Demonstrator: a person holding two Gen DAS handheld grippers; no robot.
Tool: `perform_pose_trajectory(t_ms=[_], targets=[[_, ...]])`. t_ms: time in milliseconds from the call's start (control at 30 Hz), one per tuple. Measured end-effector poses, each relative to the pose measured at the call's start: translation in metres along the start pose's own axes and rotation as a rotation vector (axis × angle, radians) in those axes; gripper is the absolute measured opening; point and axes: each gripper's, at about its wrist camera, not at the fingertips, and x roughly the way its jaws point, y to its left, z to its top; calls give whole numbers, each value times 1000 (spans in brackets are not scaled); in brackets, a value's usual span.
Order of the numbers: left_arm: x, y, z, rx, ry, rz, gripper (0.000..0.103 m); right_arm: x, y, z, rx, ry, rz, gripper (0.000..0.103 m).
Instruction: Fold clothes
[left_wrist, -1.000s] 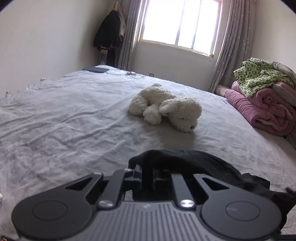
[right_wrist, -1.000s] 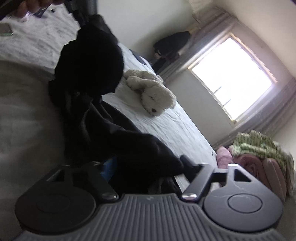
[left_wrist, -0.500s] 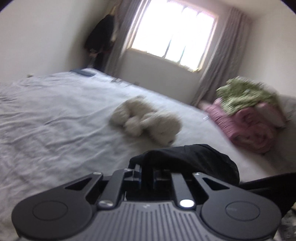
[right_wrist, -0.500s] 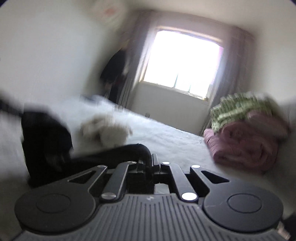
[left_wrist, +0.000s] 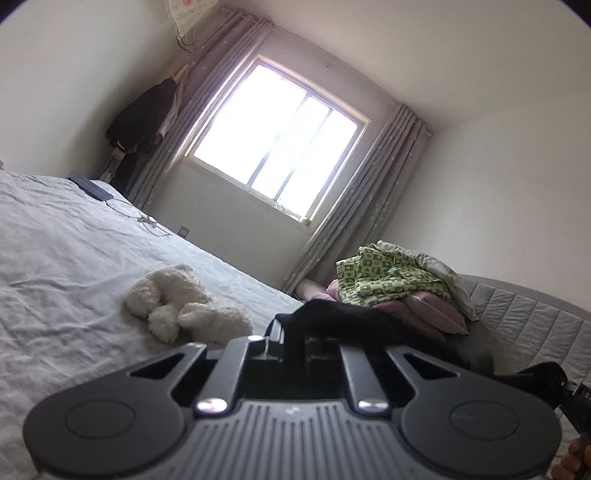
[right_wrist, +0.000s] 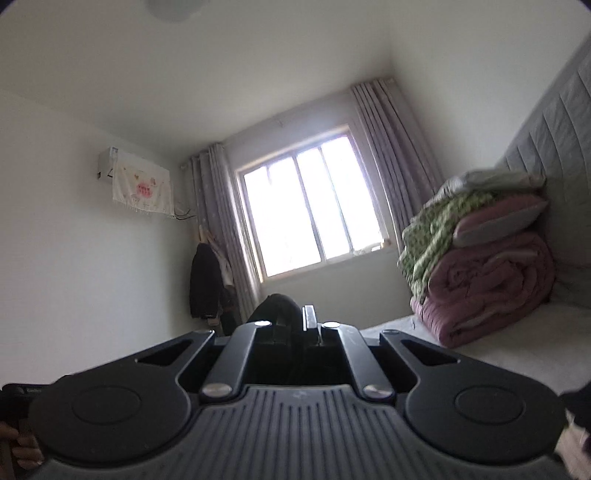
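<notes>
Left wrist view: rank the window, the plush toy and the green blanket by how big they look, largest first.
1. Window
2. and 3. Plush toy and green blanket look alike in size; the toy lies nearer the camera, so I would not rank them.

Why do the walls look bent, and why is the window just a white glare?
Left wrist view: the wide lens curves the walls, and the window is blown out white, leaving the black garment in the left claw featureless. Right wrist view: same curving and glare at the window; the blanket pile looks slightly soft.

Black garment (left_wrist: 354, 321) mostly behind left gripper (left_wrist: 291, 341)
</notes>
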Motion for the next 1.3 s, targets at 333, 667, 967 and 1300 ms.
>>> perform_pose_trajectory(t_ms=[333, 667, 967, 1300], targets=[[9, 7, -2, 68, 120, 124, 11, 5, -13, -7, 2, 43, -11, 5], [35, 13, -22, 237, 299, 297, 9, 21, -13, -42, -14, 192, -70, 5], [-8, -15, 14, 288, 67, 201, 4, -9, 6, -15, -68, 45, -56, 5], [-90, -56, 95, 230, -231, 134, 4, -56, 54, 46, -224, -199, -23, 5]])
